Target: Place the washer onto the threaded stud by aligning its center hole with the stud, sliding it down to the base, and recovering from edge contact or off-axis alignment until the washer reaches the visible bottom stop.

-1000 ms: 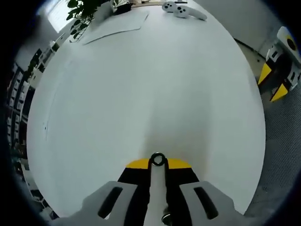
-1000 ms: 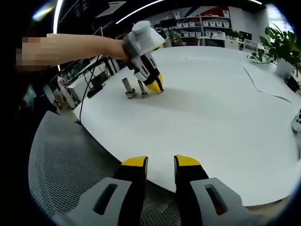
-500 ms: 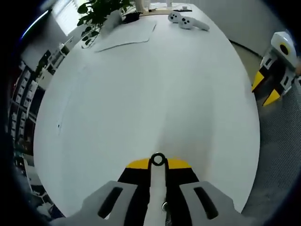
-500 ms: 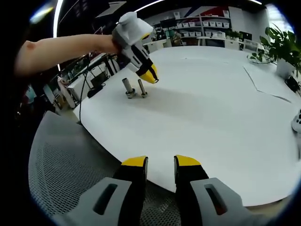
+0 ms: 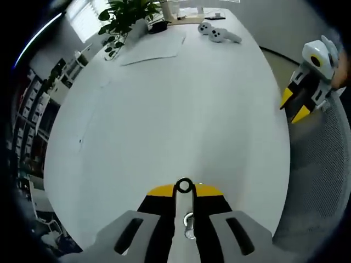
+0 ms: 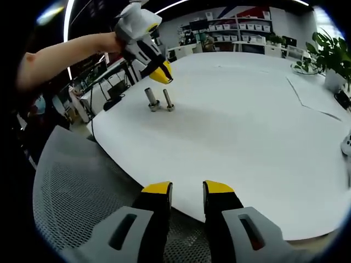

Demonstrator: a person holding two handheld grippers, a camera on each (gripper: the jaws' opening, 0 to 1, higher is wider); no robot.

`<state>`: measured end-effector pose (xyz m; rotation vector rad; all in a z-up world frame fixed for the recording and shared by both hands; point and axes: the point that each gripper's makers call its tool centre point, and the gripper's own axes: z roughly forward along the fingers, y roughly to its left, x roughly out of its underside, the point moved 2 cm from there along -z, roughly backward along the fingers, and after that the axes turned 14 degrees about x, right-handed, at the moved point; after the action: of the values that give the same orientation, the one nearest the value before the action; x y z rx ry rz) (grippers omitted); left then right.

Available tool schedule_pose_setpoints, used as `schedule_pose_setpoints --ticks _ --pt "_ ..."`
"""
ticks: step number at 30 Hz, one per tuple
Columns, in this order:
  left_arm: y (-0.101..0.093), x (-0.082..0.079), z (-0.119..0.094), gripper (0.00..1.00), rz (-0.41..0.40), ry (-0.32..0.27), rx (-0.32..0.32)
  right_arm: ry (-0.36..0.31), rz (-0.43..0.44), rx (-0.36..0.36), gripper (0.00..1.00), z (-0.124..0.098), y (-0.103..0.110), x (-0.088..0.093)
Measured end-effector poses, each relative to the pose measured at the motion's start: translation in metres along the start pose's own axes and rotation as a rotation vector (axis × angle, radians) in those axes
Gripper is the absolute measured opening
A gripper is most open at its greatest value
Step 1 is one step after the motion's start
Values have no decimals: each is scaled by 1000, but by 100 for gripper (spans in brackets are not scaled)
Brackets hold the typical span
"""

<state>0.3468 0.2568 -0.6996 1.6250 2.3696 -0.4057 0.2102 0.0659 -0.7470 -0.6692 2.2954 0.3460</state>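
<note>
Gripping the washer [image 5: 184, 186] edge-on between its tips, the left gripper [image 6: 159, 73] hovers just above the two studs [image 6: 159, 100] at the tabletop's [image 6: 258, 137] left edge; any tilt could jam it on threads. The right gripper [image 6: 187, 189] idles, slightly apart.

Shiny metal studs [image 6: 159, 99] on matt white table [image 6: 263, 131].

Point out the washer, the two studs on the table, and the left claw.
washer [image 5: 184, 186]: left gripper view, its ring held between the claw tips.
studs [image 6: 159, 99]: right gripper view, between the two upright shafts.
left claw [image 6: 159, 73]: right gripper view, its yellow tips above the studs.
</note>
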Motion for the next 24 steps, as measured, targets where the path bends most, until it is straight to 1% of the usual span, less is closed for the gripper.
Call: schedule_pose_setpoints --ticks 7,15,16,17,24 --pt "-10 5 4 8 3 27 26 9 -6 -5 25 0 1 1" --pt "-12 9 17 8 -9 50 49 12 -8 -2 26 0 1 2" --pt "-11 7 16 8 0 40 43 11 -7 -1 26 0 1 2" --pt "-10 7 15 8 -11 37 43 11 -6 -1 26 0 1 2" --pt "-10 6 15 8 -4 44 44 10 -5 -1 26 -1 1 2"
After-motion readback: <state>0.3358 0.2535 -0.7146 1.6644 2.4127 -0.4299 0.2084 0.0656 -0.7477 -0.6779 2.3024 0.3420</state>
